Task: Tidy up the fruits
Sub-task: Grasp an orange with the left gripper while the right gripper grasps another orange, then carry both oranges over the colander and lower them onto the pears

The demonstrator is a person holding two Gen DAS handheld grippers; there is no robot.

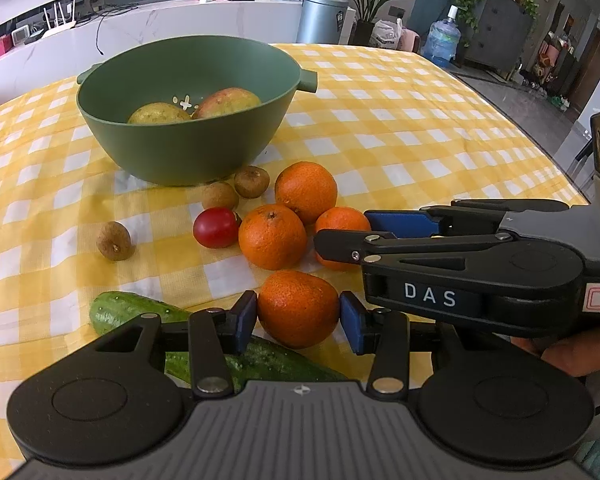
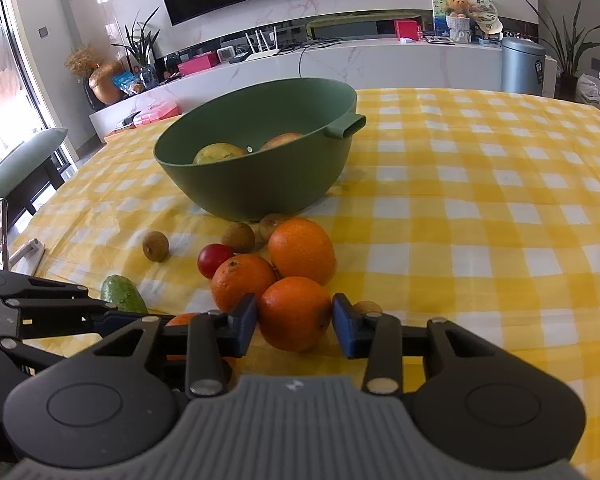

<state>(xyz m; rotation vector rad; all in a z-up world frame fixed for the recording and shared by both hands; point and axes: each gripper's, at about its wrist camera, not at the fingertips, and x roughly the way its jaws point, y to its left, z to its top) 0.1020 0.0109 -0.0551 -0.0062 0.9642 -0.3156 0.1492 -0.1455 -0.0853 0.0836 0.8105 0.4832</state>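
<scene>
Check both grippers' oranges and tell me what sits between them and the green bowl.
The left gripper and the right gripper each straddle an orange. Between these and the green bowl lie two more oranges, a tomato and small brown fruits. All sit low on the tablecloth; lifting over them looks clear.

Bare cloth [image 2: 480, 240] right of orange cluster [image 2: 300, 250]; bowl [image 2: 256, 184] blocks behind; cucumber [image 1: 140, 310] crowds left.
</scene>
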